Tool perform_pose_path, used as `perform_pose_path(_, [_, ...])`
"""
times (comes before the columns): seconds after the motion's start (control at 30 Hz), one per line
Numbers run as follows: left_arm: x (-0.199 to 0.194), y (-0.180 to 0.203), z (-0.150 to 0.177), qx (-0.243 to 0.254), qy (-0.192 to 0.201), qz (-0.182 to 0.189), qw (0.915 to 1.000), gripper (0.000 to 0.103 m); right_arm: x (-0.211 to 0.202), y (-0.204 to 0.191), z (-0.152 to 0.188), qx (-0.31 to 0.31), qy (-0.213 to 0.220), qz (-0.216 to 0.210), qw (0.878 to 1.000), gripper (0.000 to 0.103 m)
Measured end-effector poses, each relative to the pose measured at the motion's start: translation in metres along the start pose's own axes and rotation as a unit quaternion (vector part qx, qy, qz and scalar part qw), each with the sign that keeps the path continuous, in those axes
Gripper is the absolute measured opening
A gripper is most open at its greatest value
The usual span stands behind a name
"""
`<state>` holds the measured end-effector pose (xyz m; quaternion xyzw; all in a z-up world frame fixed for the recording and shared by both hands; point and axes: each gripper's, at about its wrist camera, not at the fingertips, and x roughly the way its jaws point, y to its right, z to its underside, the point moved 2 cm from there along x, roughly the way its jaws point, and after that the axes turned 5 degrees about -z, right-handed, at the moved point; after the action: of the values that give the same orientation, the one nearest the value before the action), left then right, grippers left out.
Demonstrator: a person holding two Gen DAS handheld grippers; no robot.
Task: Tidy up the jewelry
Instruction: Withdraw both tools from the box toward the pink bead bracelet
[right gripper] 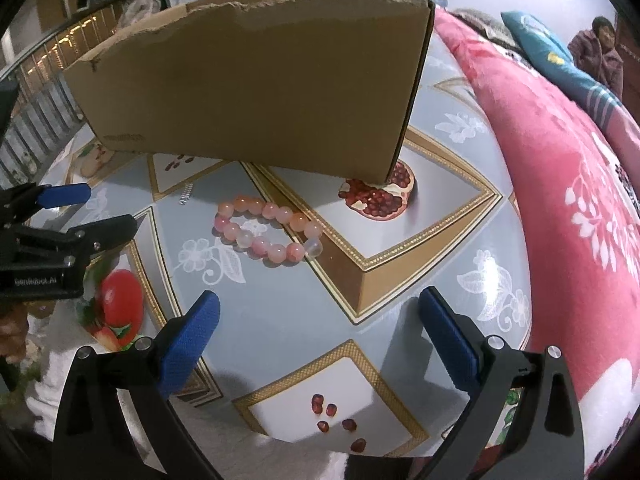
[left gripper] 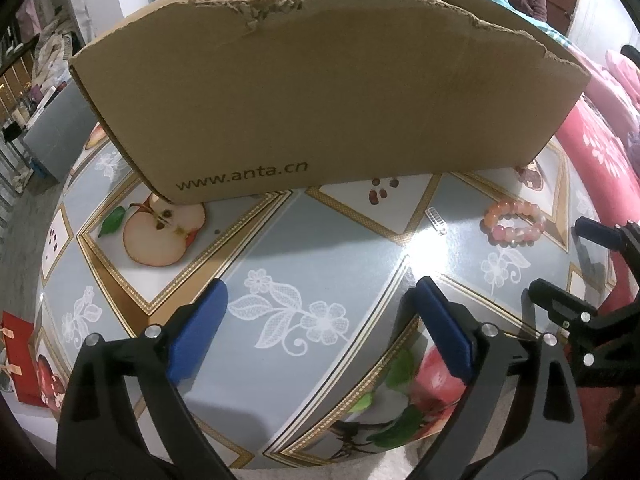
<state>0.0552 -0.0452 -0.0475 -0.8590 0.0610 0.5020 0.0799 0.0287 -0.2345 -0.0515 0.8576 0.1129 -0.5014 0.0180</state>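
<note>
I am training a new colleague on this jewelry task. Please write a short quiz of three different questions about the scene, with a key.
1. True or false: the bead bracelet is already inside the cardboard box.
2. Multiple choice: what lies between the fingers of the right gripper? A) the bracelet B) a small metal clip C) nothing, only the table
3. Short answer: which gripper is closer to the bracelet, the left gripper or the right one?

Key:
1. False. It lies on the table in front of the box.
2. C. Both grippers are open and empty.
3. The right gripper; the bracelet lies just ahead of it.
</note>
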Motion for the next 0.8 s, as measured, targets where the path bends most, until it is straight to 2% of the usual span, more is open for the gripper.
perform_pose_path(0.17, [0.003,0.001,-0.003,0.002,-0.002,-0.001,1.0,0.095,0.002,-0.002,-0.006,0.014,-0.031,0.01,0.999,0.097])
perform_pose_path(0.4, [0.003,0.001,-0.005,0.017,0.003,0.007,0.9998,0.095,0.005,-0.003,-0.009,0.024,-0.04,0.02,0.999,0.097])
perform_pose_path(0.8, [0.009,0.006,-0.019,0.025,-0.02,0.008,0.9995,0.095,0.007,-0.004,-0.011,0.026,-0.047,0.024,0.998,0.097])
